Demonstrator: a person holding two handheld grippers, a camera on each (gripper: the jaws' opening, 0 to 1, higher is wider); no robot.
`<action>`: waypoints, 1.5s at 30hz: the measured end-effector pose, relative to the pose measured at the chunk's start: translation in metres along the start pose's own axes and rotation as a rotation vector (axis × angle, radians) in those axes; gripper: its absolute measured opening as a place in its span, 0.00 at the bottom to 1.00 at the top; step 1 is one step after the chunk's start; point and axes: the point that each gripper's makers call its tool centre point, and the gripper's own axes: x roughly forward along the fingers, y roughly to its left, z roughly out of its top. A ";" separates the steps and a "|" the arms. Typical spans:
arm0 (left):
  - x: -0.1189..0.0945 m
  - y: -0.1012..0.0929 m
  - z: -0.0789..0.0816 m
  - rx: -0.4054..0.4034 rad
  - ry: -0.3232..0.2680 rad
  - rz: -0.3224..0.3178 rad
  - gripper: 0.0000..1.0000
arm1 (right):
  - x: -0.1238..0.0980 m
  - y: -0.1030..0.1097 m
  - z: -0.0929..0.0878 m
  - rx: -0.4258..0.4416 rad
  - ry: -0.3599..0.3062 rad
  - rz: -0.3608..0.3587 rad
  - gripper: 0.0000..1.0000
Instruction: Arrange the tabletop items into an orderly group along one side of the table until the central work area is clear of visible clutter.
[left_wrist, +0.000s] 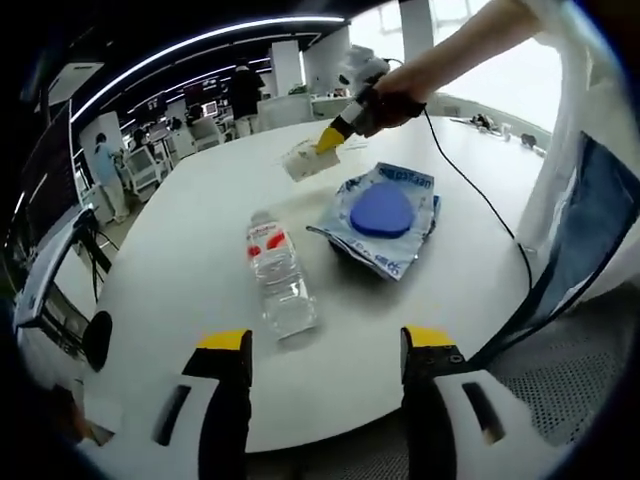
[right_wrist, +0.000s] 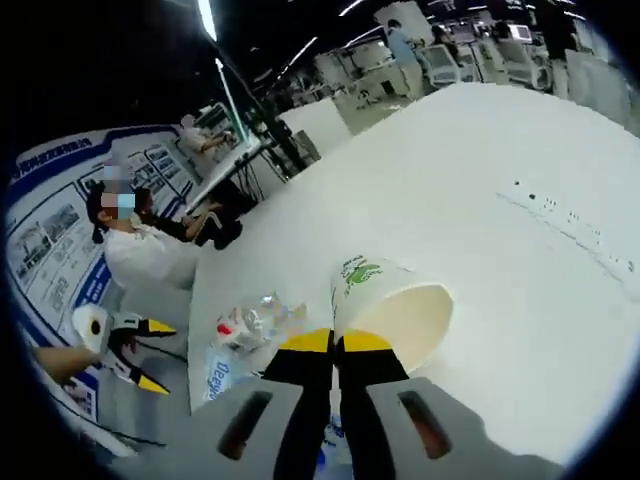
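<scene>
Lying near the tabletop's (left_wrist: 200, 230) near edge, a bottle (left_wrist: 277, 277) is seen beyond the released left claw (left_wrist: 325, 352), with a blue pouch (left_wrist: 383, 217) beside it. In the right gripper view, a cup (right_wrist: 390, 312) is gripped at its rim by the clenched right claw (right_wrist: 337, 343), above the tabletop.

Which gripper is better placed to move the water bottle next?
Left. The left gripper is open, with the lying water bottle just ahead of its jaws. The right gripper is shut on the paper cup.
</scene>
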 end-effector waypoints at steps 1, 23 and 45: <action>0.000 0.000 0.000 0.001 0.000 -0.001 0.60 | -0.001 -0.001 0.000 -0.020 0.007 -0.002 0.00; 0.001 -0.003 -0.003 0.029 0.019 -0.002 0.59 | -0.046 -0.046 -0.013 -0.658 0.473 0.019 0.00; 0.006 -0.008 -0.012 0.091 0.076 -0.018 0.57 | -0.030 -0.053 -0.030 -1.360 0.809 0.196 0.00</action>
